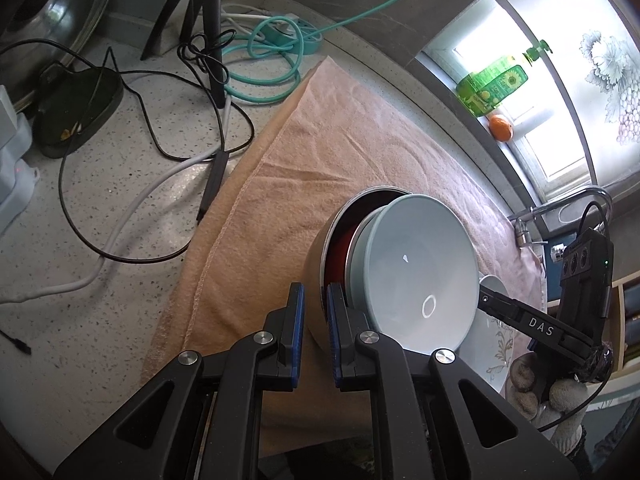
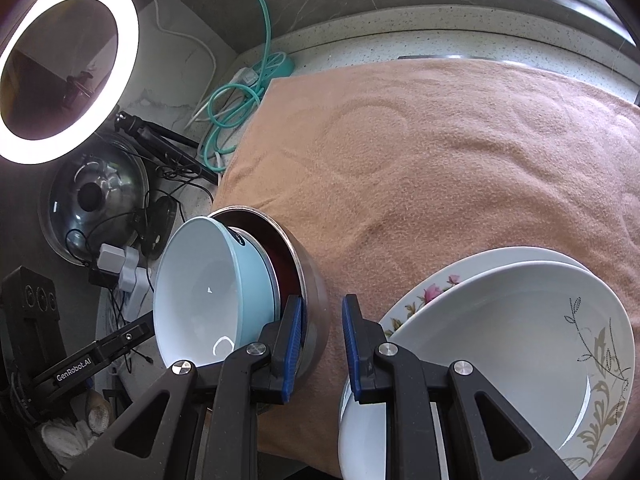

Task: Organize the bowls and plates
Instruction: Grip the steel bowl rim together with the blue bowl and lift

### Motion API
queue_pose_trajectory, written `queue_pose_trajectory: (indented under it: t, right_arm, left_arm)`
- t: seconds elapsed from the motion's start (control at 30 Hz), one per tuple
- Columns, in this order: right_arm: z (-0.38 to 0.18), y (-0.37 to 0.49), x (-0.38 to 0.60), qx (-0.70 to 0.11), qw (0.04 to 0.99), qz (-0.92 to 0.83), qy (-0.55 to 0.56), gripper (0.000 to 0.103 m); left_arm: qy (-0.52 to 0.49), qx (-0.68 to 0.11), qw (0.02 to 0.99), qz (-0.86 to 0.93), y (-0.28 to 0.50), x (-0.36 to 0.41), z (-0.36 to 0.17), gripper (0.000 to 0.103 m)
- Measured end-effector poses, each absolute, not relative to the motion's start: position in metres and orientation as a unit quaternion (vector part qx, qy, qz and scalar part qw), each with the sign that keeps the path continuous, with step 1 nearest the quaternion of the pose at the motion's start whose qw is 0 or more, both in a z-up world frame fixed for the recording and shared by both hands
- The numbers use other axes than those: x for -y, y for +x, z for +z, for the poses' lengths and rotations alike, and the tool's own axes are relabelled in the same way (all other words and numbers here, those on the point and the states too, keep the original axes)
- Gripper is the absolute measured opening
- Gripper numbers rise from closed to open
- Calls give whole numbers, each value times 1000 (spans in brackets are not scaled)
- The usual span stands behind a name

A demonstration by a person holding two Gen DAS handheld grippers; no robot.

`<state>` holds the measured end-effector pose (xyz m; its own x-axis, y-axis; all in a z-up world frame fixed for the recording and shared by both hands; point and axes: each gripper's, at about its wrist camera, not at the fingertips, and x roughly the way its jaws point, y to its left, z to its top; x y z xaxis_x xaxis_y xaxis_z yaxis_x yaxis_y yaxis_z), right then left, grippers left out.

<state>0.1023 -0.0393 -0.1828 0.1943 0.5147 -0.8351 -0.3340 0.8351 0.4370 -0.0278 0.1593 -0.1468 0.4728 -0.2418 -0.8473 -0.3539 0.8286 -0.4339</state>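
Steel formed the outermost bowl [image 1: 320, 264] of a nested stack that stood tilted on its side over a peach towel [image 1: 320, 128], its dark red lining showing at the rim. Inside it sat a pale blue bowl [image 1: 420, 272] with a white interior, its mouth turned sideways rather than up. The left gripper [image 1: 316, 332] had its blue-padded fingers closed on the steel bowl's wall, one pad outside and one just inside the rim beside the blue bowl. In the right wrist view the same stack appeared at lower left, the blue bowl [image 2: 204, 288] leaning out of the steel bowl [image 2: 308, 280]. The right gripper [image 2: 322, 344] was clamped on the far side of the steel rim, its left pad inside against the red lining and its right pad on the outer wall. Just right of that gripper lay a white plate [image 2: 520, 340] with a grey-gold leaf pattern, resting on a floral plate [image 2: 432, 284] whose pink flowers showed at the edge; both sat on the towel [image 2: 440, 152]. Beyond the cloth, on the speckled counter [image 1: 100, 208], lay a tangle of black and white cables, a coiled teal cord [image 1: 264, 68] and a glass pot lid [image 2: 96, 200]. A lit ring light [image 2: 68, 68] stood at the left, and a green bottle [image 1: 492, 84] and an orange [image 1: 501, 127] sat on the window sill
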Motion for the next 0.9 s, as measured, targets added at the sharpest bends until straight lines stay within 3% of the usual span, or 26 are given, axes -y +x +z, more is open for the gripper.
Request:
queue_pose_trajectory:
  t: [0.9]
  right_arm:
    - [-190, 103, 26, -582, 762, 278, 60, 11]
  left_arm:
    - [-287, -527, 799, 31, -17, -155, -158, 9]
